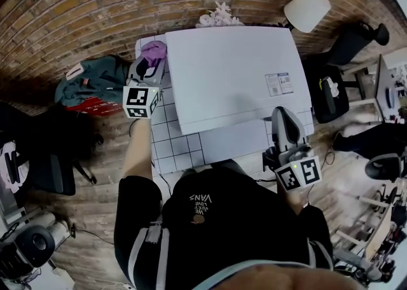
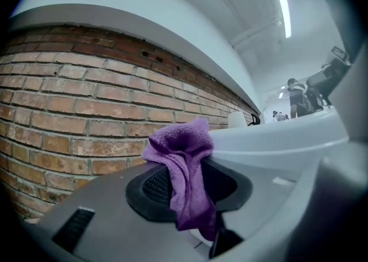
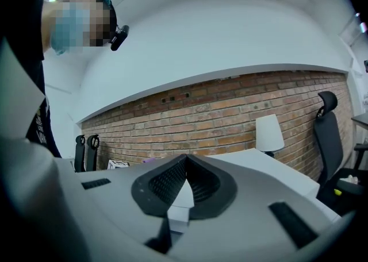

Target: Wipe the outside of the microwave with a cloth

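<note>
A person in a black shirt stands at a white, grid-patterned worktop [image 1: 166,142] set against a brick wall [image 1: 95,2], a handheld gripper in each hand. The white microwave [image 1: 235,75] sits on the worktop with its back toward the wall. The left gripper [image 1: 152,60] is raised at the microwave's far left corner, its jaws clamped on a purple cloth [image 1: 153,51]. In the left gripper view the cloth [image 2: 184,169] bunches above the jaws and hangs down between them, with the microwave's white body just to its right. Whether the cloth touches the casing cannot be told from either view.

The right gripper [image 1: 282,116] is at the microwave's near right corner, well apart from the cloth. In the right gripper view its jaws [image 3: 185,183] are together at the tips with nothing between them, and the white casing shows beyond. A white lamp [image 1: 307,9] stands by the wall to the right of the microwave, and a teal bag [image 1: 95,79] lies on the floor to the left of the worktop.
</note>
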Motion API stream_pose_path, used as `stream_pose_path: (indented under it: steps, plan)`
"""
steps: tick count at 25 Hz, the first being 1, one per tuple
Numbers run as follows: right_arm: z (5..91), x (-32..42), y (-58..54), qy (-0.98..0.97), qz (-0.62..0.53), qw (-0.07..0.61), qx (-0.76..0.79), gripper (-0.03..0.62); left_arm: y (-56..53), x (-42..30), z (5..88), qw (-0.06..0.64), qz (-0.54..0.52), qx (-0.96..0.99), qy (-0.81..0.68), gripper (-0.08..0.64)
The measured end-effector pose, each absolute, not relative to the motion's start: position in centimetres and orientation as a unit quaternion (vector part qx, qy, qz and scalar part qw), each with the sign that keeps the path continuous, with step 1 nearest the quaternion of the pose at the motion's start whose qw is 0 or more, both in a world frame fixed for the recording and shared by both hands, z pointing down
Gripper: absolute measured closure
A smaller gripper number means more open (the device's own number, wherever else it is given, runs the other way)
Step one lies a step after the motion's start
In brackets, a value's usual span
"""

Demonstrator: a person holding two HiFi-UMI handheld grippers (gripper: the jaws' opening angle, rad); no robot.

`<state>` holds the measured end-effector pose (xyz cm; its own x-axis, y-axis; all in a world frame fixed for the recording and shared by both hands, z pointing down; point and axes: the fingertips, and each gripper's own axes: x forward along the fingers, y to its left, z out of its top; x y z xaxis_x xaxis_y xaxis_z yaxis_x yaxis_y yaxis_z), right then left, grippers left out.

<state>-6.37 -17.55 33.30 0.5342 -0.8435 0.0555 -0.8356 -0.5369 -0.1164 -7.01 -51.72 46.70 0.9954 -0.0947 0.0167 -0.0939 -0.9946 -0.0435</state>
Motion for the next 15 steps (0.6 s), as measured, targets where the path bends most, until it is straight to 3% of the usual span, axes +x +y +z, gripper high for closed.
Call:
stream_pose_path:
  steps: [7, 15]
  plan:
    - [33.5, -5.4, -17.5, 0.480, -0.054, 0.038, -0.875, 0.595, -53.6, -5.4, 46.0, 0.019, -0.007, -0.998, 0.063, 0.426]
    - [33.3, -7.6, -19.0, 0.506, -0.051, 0.044, -0.860, 0.595, -48.8, -12.4, 47.9, 0.005, -0.007, -0.998, 0.055, 0.426]
